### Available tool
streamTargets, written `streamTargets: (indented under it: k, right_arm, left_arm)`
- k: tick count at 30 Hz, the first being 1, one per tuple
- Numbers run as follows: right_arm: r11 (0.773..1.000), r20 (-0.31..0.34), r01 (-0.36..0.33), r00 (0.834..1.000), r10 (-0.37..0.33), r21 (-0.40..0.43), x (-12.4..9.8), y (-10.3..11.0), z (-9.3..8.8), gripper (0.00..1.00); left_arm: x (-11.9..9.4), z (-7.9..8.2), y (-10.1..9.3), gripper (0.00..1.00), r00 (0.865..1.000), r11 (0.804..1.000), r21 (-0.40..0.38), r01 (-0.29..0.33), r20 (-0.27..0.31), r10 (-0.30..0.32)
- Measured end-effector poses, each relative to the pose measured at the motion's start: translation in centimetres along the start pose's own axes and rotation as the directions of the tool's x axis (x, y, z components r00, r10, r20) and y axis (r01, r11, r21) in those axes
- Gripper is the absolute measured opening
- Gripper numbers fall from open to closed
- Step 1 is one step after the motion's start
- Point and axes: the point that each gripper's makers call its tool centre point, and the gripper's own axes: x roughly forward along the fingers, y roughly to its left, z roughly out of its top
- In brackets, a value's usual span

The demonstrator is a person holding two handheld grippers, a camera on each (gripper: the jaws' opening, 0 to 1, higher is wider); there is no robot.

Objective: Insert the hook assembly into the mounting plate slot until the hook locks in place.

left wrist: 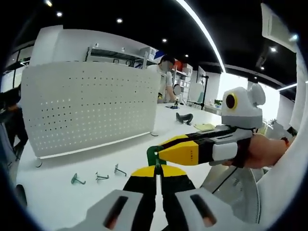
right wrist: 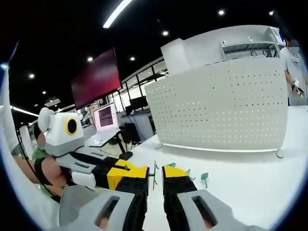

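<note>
Left gripper point(left wrist: 156, 169): jaws together, clamped on a green hook point(left wrist: 153, 155). Right gripper point(left wrist: 166, 149): jaws together on the same hook, held over the white bench point(left wrist: 57, 197). Three loose hooks point(left wrist: 98, 177) lie on the bench before the perforated mounting plate point(left wrist: 86, 108).

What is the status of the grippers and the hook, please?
Left gripper shut on green hook; right gripper meeting it, grip unclear. Three spare hooks on table. Pegboard beyond, path unobstructed.

open white table point(left wrist: 72, 202) ahead, loose hooks point(left wrist: 98, 177) lying on it, upright perforated panel point(left wrist: 86, 108) walling the far side
</note>
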Motion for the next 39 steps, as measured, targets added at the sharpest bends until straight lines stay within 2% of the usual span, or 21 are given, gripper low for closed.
streamTargets:
  k: [6, 15, 21, 25, 34, 39]
  right_arm:
    - [1.000, 0.005, 0.016, 1.000, -0.016, -0.024, -0.1, -0.6, 0.4, 0.18]
    - [0.999, 0.006, 0.020, 1.000, -0.020, -0.042, -0.5, -1.1, 0.2, 0.21]
    - [0.999, 0.001, 0.020, 1.000, -0.020, -0.030, -0.7, -1.0, 0.0, 0.26]
    - [0.999, 0.011, -0.012, 1.000, 0.012, -0.041, -0.9, -0.5, 0.1, 0.34]
    - [0.997, 0.013, -0.006, 1.000, 0.007, -0.080, -1.4, -0.3, -0.4, 0.46]
    - [0.997, 0.009, -0.007, 1.000, 0.008, -0.080, -1.7, -0.3, -0.6, 0.46]
  left_arm:
    - [-0.2, 0.3, 1.4, 0.02, 0.999, 0.999, -0.014, -0.046, 0.020, 0.046]
    - [-0.9, 2.0, 3.8, 0.02, 0.991, 0.993, -0.052, -0.110, 0.073, 0.113]
    - [-0.9, 2.6, 5.2, 0.02, 0.984, 0.988, -0.025, -0.152, 0.086, 0.154]
    - [-1.0, 3.5, 6.3, 0.02, 0.978, 0.983, -0.024, -0.180, 0.105, 0.181]
    - [-0.6, 6.6, 8.6, 0.02, 0.964, 0.974, 0.028, -0.227, 0.148, 0.220]
    - [-0.5, 7.9, 10.1, 0.02, 0.954, 0.966, 0.035, -0.257, 0.170, 0.248]
